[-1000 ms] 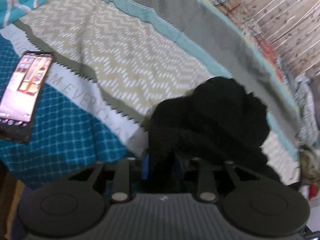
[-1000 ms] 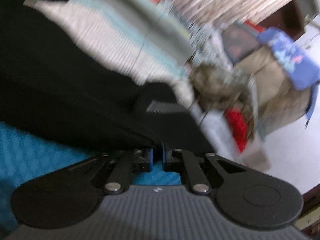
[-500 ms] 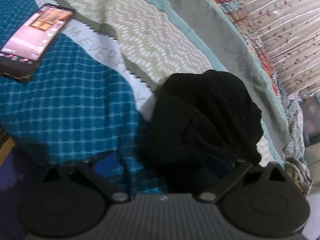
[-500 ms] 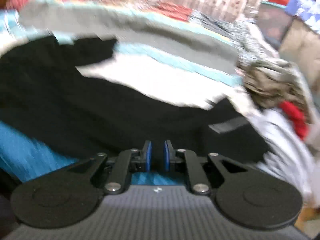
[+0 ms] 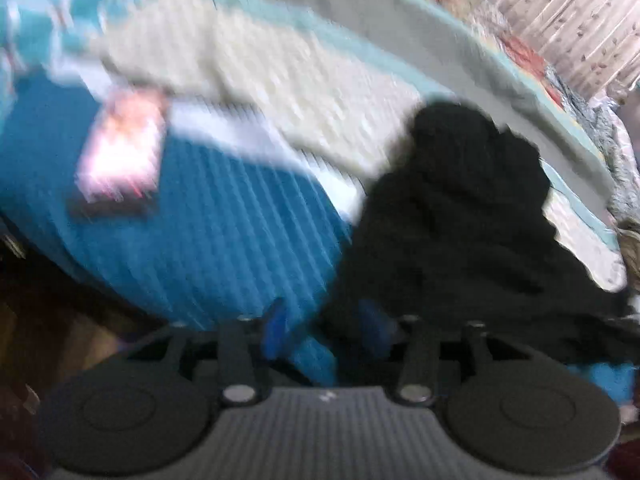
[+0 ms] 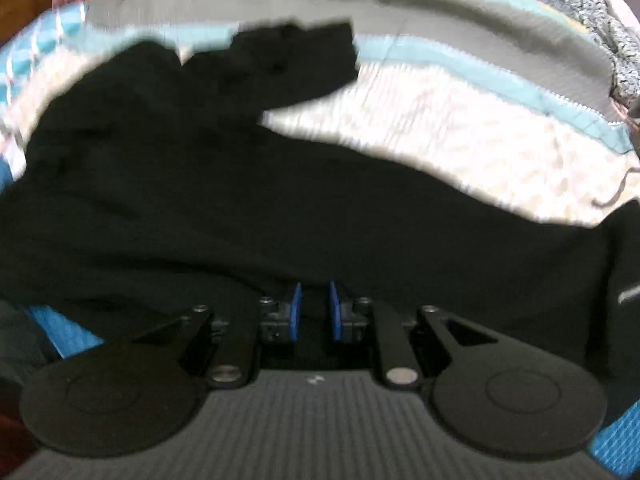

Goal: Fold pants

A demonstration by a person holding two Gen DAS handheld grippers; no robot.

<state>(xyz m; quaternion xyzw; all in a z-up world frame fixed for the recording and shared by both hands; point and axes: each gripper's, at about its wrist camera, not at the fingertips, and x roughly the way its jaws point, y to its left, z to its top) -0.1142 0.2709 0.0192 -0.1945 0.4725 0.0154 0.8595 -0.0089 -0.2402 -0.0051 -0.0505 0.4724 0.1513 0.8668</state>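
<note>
Two sets of fingers ajar, empty, over black pants (image 6: 240, 200); lit phone (image 5: 122, 152) nearby

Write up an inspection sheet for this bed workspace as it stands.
Surface: bed under a patterned bedspread, teal checked, beige zigzag and grey bands.
Job's things: black fabric pants lying crumpled and spread across the bedspread, not yet folded.
Clutter: lit smartphone on the teal part; bundled clothes at the far edge.
Grippers: left gripper closing, blue fingers apart, pants edge between them; right gripper opening, narrow gap over black cloth, no grip seen.
Cables: nothing seen.
Surroundings: pale patterned curtain behind the bed; views blurred.
</note>
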